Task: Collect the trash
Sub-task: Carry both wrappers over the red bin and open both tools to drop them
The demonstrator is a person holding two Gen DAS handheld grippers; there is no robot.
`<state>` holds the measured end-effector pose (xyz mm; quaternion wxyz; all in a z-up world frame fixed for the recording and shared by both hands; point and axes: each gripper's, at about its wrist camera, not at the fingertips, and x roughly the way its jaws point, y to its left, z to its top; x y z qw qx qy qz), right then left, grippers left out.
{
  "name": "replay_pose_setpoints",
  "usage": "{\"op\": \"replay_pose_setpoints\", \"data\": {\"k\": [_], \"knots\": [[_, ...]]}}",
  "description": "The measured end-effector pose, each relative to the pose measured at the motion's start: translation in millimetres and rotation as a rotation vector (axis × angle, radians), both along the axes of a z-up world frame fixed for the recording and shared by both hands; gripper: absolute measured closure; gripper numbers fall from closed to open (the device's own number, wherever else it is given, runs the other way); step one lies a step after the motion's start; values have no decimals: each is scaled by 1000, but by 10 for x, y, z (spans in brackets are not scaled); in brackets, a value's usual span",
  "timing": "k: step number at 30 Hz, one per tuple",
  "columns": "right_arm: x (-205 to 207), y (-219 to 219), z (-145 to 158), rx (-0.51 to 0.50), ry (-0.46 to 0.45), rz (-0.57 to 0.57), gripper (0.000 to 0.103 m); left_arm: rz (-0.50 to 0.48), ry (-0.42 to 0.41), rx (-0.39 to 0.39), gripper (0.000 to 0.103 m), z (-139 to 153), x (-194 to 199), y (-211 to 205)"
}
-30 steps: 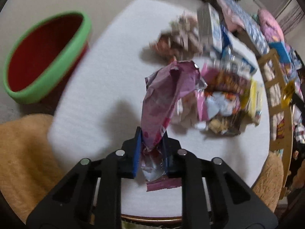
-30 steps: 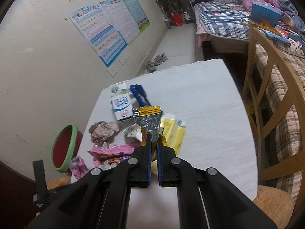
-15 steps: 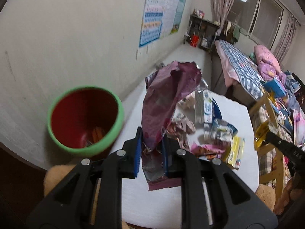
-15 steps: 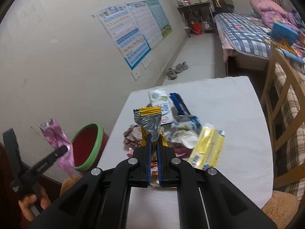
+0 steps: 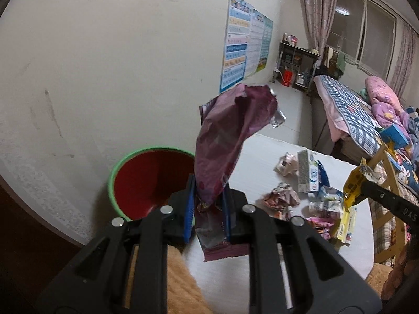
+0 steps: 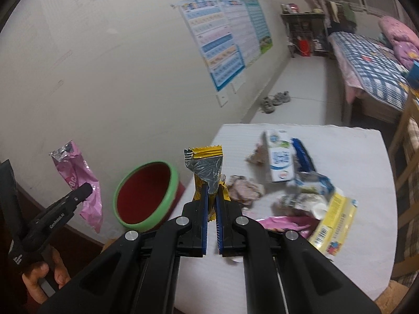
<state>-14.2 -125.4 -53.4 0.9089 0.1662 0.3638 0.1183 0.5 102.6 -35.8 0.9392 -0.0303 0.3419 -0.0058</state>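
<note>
Trash here is light, crinkly film: a purple-pink foil snack wrapper (image 5: 230, 141) clamped in the left tongs (image 5: 208, 209), with the green-rimmed red plastic bin (image 5: 146, 180) at nine o'clock. The right tongs (image 6: 212, 204) pinch a yellow foil-lined wrapper (image 6: 207, 167) above the white bench (image 6: 353, 157). Slippery and floppy, such wrappers are best gripped at a flat sealed edge.

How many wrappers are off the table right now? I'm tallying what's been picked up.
2. A pink wrapper is pinched in the left claw, beside the bin. A yellow wrapper is pinched in the right claw, above the table edge.
</note>
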Motion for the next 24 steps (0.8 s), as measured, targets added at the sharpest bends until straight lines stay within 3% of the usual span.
{"op": "replay_pose_setpoints", "data": {"k": [11, 24], "knots": [[249, 537, 70, -1, -9, 117, 97, 72, 5, -5, 85, -45, 21, 320], [535, 1089, -42, -17, 17, 251, 96, 139, 64, -55, 85, -254, 41, 713]]}}
